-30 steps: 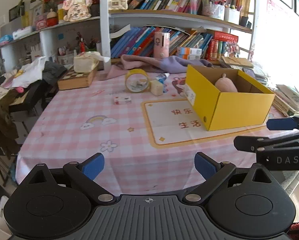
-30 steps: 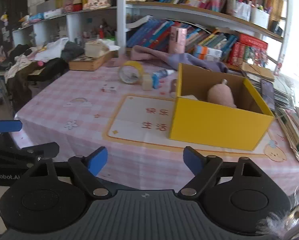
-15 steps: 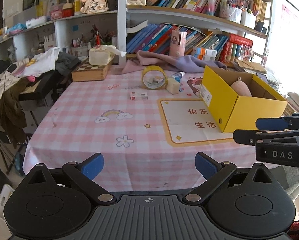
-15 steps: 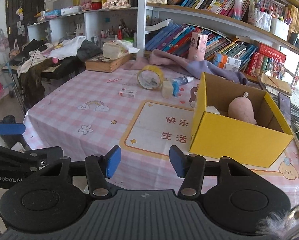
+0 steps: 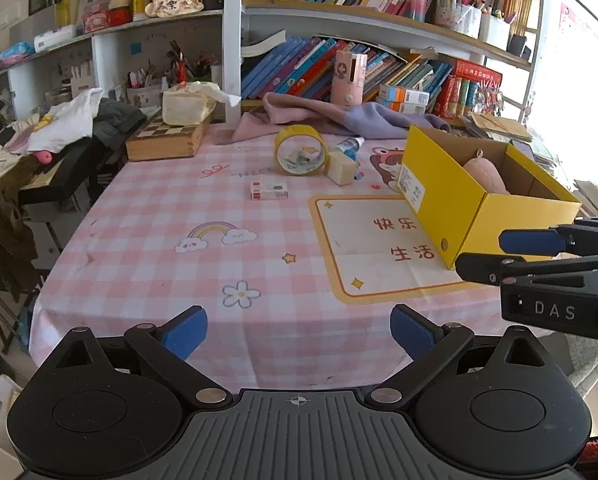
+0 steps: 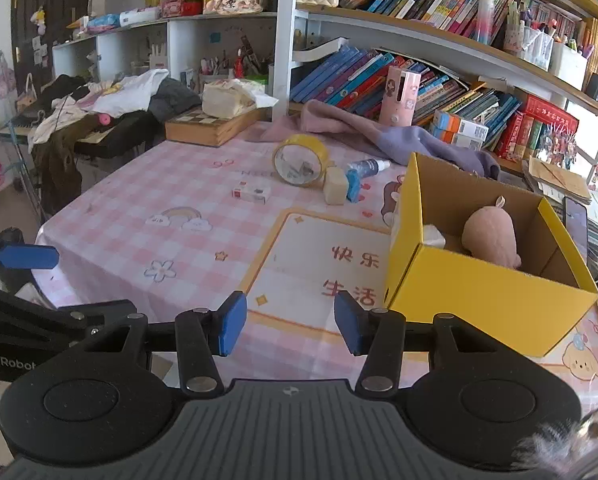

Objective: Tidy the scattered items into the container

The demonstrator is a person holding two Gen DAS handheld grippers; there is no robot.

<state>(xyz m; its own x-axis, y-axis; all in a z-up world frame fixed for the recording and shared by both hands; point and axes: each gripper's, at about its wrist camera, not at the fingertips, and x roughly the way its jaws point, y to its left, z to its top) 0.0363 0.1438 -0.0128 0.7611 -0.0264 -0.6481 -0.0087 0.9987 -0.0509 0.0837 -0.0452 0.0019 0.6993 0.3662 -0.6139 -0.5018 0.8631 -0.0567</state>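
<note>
The yellow box (image 6: 487, 304), just ahead and right of the right gripper (image 6: 286, 322), already holds a pink plush (image 6: 491, 236) and what may be a tissue. Left on the desk (image 5: 147, 240), well beyond both jaws: tape roll (image 5: 300, 155), eraser block (image 5: 341, 171), small bottle (image 5: 349, 145), small card box (image 5: 269, 191). The left gripper (image 5: 298, 330) stands released and empty; the right's jaws are closing on nothing.

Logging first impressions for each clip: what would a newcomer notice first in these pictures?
Probably the bright yellow box at the right of the pink checked tablecloth, open, with a pink plush toy inside. Next, the loose items farther back: a yellow tape roll on its edge, a pale block and a small white packet. Behind, crowded bookshelves.
</note>
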